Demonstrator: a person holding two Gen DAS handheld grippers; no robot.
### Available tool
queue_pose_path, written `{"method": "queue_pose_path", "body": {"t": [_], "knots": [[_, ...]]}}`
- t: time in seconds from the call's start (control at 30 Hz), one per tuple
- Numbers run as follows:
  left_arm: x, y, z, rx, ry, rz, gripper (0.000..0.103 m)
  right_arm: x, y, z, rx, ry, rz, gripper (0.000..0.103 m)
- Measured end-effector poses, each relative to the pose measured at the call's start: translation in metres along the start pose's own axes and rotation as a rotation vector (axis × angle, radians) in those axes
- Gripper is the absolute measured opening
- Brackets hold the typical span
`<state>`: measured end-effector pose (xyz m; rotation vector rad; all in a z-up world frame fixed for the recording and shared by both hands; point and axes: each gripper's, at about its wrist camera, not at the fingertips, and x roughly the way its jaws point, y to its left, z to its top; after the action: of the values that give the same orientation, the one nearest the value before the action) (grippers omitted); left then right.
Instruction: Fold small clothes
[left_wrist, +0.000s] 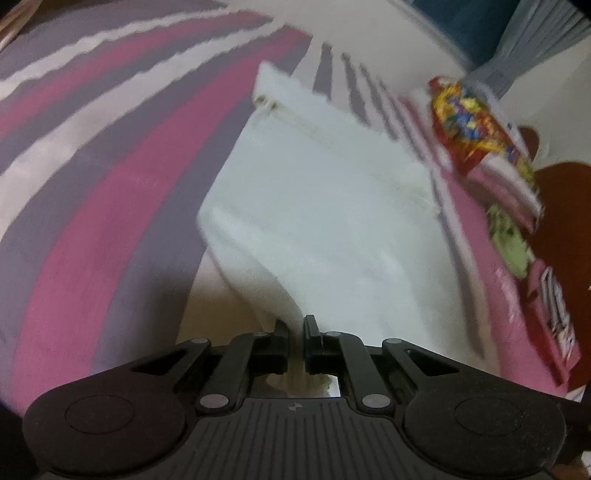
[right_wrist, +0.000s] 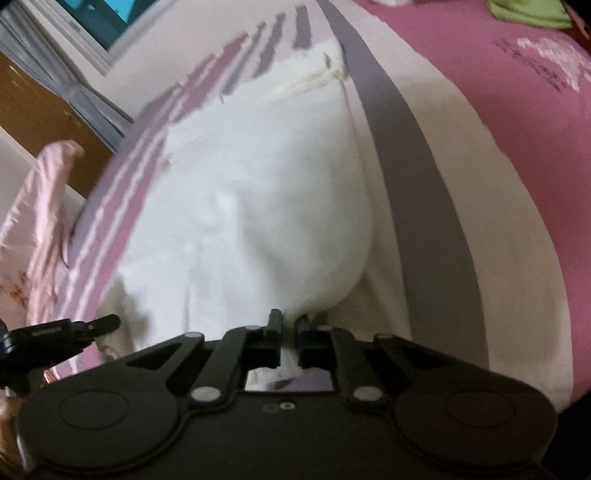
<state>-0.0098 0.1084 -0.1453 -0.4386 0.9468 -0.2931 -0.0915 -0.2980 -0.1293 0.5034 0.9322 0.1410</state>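
Note:
A small white garment (left_wrist: 325, 206) lies on a bed sheet with pink, purple and white stripes (left_wrist: 92, 184). My left gripper (left_wrist: 295, 328) is shut on the garment's near edge, and the cloth rises from the sheet into its jaws. In the right wrist view the same white garment (right_wrist: 258, 199) spreads ahead, with a seamed hem at its far end. My right gripper (right_wrist: 289, 321) is shut on the garment's other near corner. The left gripper's tip (right_wrist: 107, 322) shows at the lower left of that view. Both views are blurred.
A pile of folded clothes (left_wrist: 480, 140) with a bright multicoloured piece on top sits at the right, with a green piece (left_wrist: 511, 243) and a pink printed garment (left_wrist: 550, 314) nearer. A pale pink cloth (right_wrist: 40, 221) hangs off the bed's left edge. A window (right_wrist: 99, 22) and curtain stand beyond.

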Motion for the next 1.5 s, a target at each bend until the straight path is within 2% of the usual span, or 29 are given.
{"method": "queue_pose_path", "body": {"t": [0.17,0.33,0.47,0.53,0.73,0.8,0.83,0.87,0.9,0.97,1.03,1.1,1.2,1.33,1.5], "knots": [[0.007,-0.010,0.031,0.028,-0.053,-0.016,0.007,-0.011,0.005,0.028,0.031,-0.084,0.061,0.008],[0.030,-0.012,0.062,0.026,-0.068,-0.014,0.007,-0.004,0.005,0.061,0.004,-0.127,0.041,0.008],[0.062,-0.005,0.090,-0.066,-0.059,0.033,0.007,0.018,-0.004,0.093,0.028,-0.148,0.015,0.008],[0.080,-0.004,0.101,-0.071,-0.044,0.090,0.008,0.036,-0.012,0.109,0.056,-0.143,-0.012,0.008],[0.104,-0.011,0.111,-0.021,0.001,0.113,0.008,0.074,-0.024,0.135,0.068,-0.108,-0.068,0.009],[0.102,-0.011,0.111,0.004,0.006,0.107,0.009,0.079,-0.024,0.139,0.051,-0.093,-0.085,0.016],[0.101,-0.012,0.112,0.029,0.009,0.107,0.014,0.080,-0.025,0.141,0.046,-0.089,-0.081,0.021],[0.100,-0.012,0.113,0.049,0.015,0.108,0.024,0.080,-0.025,0.142,0.044,-0.091,-0.076,0.025],[0.098,-0.011,0.114,0.061,0.021,0.104,0.032,0.079,-0.025,0.142,0.038,-0.089,-0.078,0.025],[0.090,-0.011,0.114,0.095,-0.011,0.125,0.071,0.078,-0.023,0.145,0.009,-0.097,-0.083,0.026],[0.080,-0.014,0.115,0.146,-0.053,0.149,0.082,0.075,-0.022,0.146,-0.021,-0.104,-0.098,0.029],[0.076,-0.018,0.117,0.214,-0.059,0.155,0.082,0.073,-0.022,0.145,-0.037,-0.103,-0.096,0.035],[0.082,-0.021,0.122,0.297,-0.028,0.160,0.082,0.078,-0.020,0.145,-0.069,-0.086,-0.112,0.036],[0.097,-0.026,0.127,0.376,0.001,0.149,0.082,0.079,-0.019,0.144,-0.095,-0.099,-0.129,0.049],[0.117,-0.035,0.135,0.424,0.004,0.152,0.082,0.077,-0.012,0.144,-0.175,-0.124,-0.152,0.049]]}}
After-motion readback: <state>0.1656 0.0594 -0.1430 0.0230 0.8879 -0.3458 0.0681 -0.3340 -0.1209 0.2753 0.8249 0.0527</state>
